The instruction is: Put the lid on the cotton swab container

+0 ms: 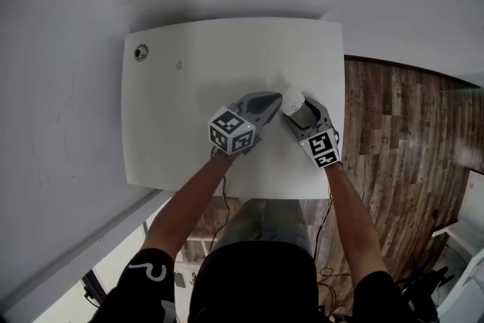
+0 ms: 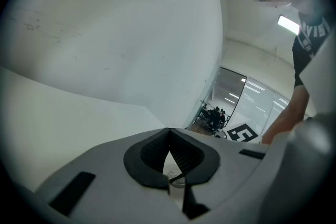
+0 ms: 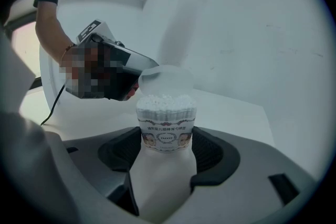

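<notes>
left gripper [image 1: 272, 99]: jaws pinched shut on the clear lid [image 3: 167, 77], hovering just over the swabs | right gripper [image 3: 168, 147]: clamped round the cotton swab container [image 3: 166, 123], over the table's [image 1: 189, 87] right side | risk: lid's only nipped at its edge (looks tilted), so it could seat crooked or slip when pushed | unclear: whether lid touches the rim
</notes>
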